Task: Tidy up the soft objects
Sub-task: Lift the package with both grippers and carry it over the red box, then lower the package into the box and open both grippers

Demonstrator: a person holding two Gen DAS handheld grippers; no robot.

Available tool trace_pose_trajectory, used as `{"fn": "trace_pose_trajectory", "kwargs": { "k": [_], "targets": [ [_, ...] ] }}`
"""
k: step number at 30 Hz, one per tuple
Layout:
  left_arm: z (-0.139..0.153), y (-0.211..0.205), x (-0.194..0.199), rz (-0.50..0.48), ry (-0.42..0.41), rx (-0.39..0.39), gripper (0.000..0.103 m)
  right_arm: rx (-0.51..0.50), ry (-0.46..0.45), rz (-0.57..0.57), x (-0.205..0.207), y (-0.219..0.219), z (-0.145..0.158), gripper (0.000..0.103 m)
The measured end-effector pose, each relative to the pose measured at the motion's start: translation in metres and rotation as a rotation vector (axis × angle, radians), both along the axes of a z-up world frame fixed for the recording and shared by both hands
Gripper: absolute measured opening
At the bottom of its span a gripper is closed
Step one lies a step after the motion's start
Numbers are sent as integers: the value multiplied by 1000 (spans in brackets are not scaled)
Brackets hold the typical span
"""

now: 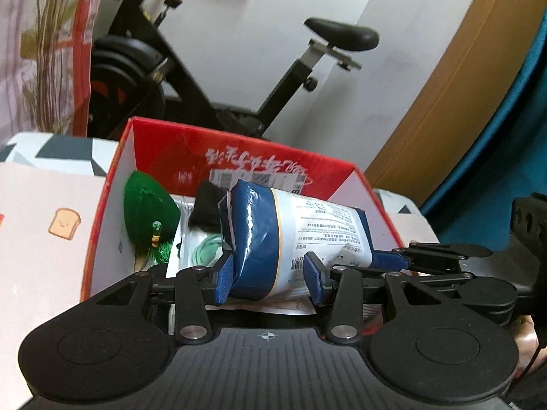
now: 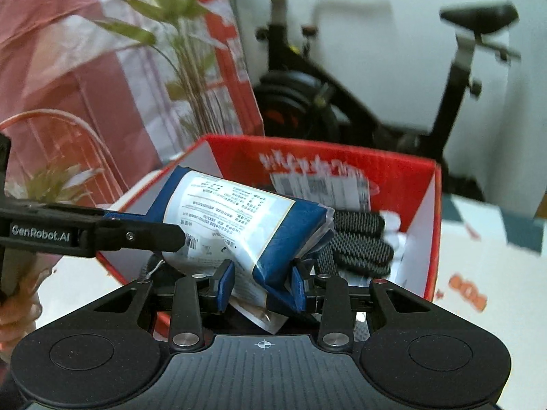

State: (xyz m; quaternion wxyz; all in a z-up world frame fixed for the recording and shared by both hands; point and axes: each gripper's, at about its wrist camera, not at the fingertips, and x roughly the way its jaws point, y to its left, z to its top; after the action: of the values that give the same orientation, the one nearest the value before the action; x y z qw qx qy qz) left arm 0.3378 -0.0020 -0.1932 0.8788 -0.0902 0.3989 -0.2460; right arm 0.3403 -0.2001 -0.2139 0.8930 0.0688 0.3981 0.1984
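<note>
Reference landmark: the red box (image 1: 239,157), open at the top, with white inner walls.

My left gripper (image 1: 270,278) pinches one end of the blue-and-white pouch (image 1: 294,225); both blue pads press into its crumpled blue end. My right gripper (image 2: 261,285) pinches the opposite blue end of the same pouch, pads pressed against the wrapping. The pouch spans between my two grippers, suspended over the near side of the box, printed panel facing up.

Inside the box:
- a green pouch with a tassel (image 1: 150,212), against the left wall as my left camera sees it;
- a black fabric item (image 1: 207,206), just beyond the blue-and-white pouch;
- a coiled black woven strap (image 2: 359,239), toward the right wall in my right camera;
- clear plastic packets (image 1: 196,249) on the floor of the box.

Behind the box stands an exercise bike (image 1: 191,68). The box rests on a patterned cloth (image 1: 51,205).
</note>
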Motion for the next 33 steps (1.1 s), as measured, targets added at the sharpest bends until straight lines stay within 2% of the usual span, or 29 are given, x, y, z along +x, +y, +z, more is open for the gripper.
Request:
{"fn": "trace_pose_trajectory", "kwargs": {
  "k": [5, 11, 16, 21, 25, 29, 30, 32, 33],
  "targets": [
    [-15, -3, 24, 18, 56, 20, 46, 22, 94, -30, 25, -5, -16, 33],
    [-34, -12, 34, 3, 101, 85, 46, -16, 158, -29, 43, -3, -35, 33],
    [-37, -15, 35, -8, 113, 125, 46, -45, 182, -13, 45, 0, -37, 34],
    [-37, -12, 34, -5, 114, 132, 46, -83, 139, -15, 39, -5, -23, 45],
    [-39, -10, 36, 3, 120, 122, 46, -60, 110, -37, 35, -16, -11, 45],
    [-31, -10, 31, 13, 85, 125, 48, -61, 103, -43, 31, -21, -6, 45],
    [-28, -9, 30, 17, 77, 124, 51, -61, 103, -46, 29, -21, -5, 46],
    [-21, -7, 26, 38, 51, 128, 59, -67, 99, -62, 26, -21, -3, 53],
    [-17, -6, 24, 52, 33, 135, 65, -67, 91, -73, 24, -21, 0, 62]
  ]
}}
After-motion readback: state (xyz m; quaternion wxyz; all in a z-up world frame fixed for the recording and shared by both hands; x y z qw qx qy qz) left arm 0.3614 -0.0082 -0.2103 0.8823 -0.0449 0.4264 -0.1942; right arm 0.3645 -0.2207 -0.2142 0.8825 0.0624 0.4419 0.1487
